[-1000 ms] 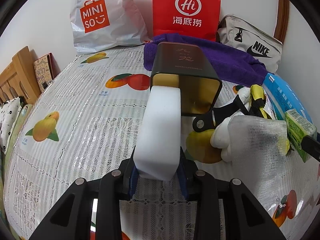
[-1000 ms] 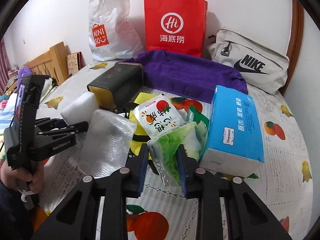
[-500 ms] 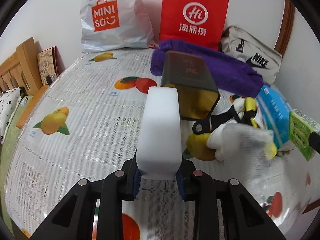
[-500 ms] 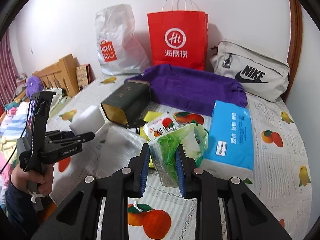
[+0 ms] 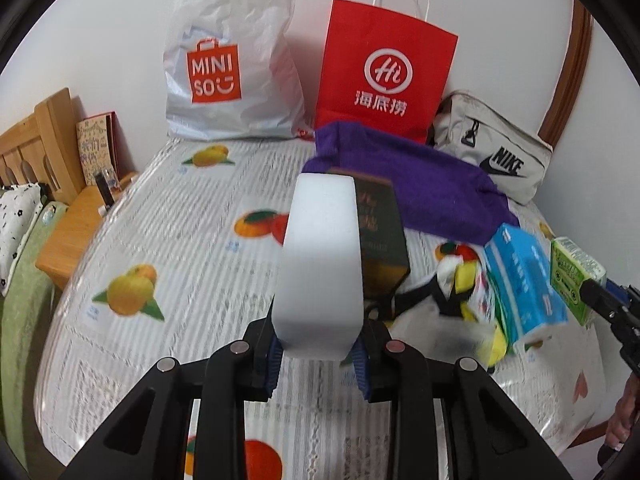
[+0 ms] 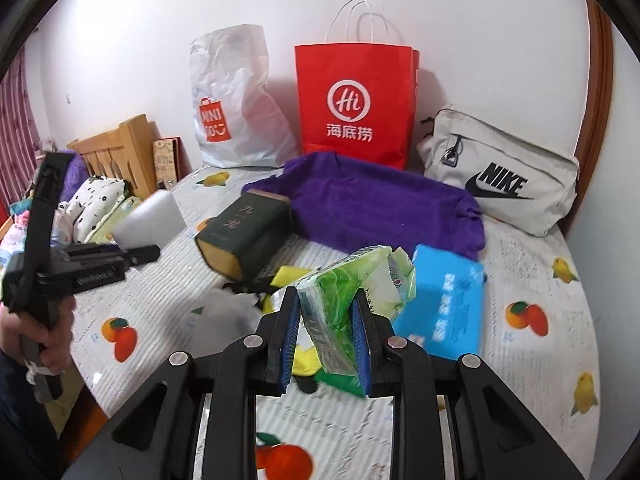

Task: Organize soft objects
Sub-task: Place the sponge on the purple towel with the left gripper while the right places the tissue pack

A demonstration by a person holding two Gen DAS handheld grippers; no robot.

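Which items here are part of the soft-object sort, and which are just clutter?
In the job:
- white sponge block, clamped in left gripper
- green tissue pack, clamped in right gripper
- blue tissue pack, probably
- purple towel, probably

Lying about:
- dark tin box
- red paper bag
- Miniso bag
- Nike bag

Left tongs [image 5: 318, 354] clamped on white sponge block [image 5: 320, 264], raised and pointing forward, gripped from below by left hand [image 6: 38, 334]. Right tongs [image 6: 326, 350] pinch green tissue pack [image 6: 344, 300], held level, jaws narrow.
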